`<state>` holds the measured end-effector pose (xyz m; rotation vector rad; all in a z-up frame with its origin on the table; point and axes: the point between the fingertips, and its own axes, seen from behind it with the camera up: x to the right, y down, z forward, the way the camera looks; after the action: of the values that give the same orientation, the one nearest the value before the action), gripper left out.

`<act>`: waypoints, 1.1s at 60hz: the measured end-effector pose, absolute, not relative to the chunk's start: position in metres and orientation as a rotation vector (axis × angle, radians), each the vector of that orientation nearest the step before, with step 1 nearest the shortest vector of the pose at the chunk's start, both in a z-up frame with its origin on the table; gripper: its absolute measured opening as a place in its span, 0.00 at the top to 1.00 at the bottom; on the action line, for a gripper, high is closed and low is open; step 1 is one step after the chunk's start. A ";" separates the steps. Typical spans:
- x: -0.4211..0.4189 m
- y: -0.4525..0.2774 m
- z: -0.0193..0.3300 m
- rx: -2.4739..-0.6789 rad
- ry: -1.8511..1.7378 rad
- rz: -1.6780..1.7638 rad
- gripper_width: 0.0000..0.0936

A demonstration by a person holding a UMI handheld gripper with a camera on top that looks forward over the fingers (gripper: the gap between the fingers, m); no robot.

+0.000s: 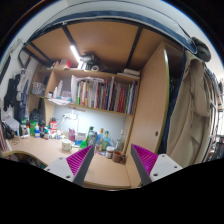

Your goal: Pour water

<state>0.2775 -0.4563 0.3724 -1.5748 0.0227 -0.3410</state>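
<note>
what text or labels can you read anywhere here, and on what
None can be read.
Book spines on the shelf: too small and blurred.
Bottles on the desk: labels too small.
Containers at the desk's far end: no legible print.
The gripper has its jaws open, with nothing between them; no marking shows on it.

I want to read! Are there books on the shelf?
Yes, a row of books stands upright on the shelf above the desk.

Tool (103, 160) open, nothing between fingers; wooden desk (40, 150) below, bottles (98, 140) ahead, bookshelf (100, 95) beyond.
</note>
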 end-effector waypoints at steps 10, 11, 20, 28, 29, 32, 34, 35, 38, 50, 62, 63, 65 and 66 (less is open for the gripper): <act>0.275 -0.426 0.330 -1.553 0.014 -0.279 0.12; 0.274 -0.420 0.323 -1.555 0.012 -0.272 0.12; 0.262 -0.345 0.257 -1.579 -0.009 -0.202 0.13; 0.246 -0.272 0.195 -1.605 0.012 -0.182 0.13; 0.241 -0.263 0.187 -1.607 0.015 -0.175 0.13; 0.227 -0.236 0.168 -1.607 0.020 -0.136 0.13; 0.217 -0.218 0.158 -1.617 0.023 -0.109 0.13; 0.211 -0.210 0.150 -1.615 0.025 -0.097 0.13; 0.199 -0.186 0.137 -1.615 0.027 -0.082 0.13; 0.199 -0.103 0.103 -1.658 0.073 -0.185 0.13; 0.209 -0.050 0.095 -1.669 0.168 -0.189 0.40; 0.210 -0.047 0.093 -1.670 0.184 -0.190 0.47; 0.212 -0.042 0.094 -1.661 0.214 -0.180 0.47; 0.214 -0.040 0.095 -1.653 0.227 -0.180 0.49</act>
<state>0.2136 -0.0401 0.0947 -1.6527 0.2270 -0.1801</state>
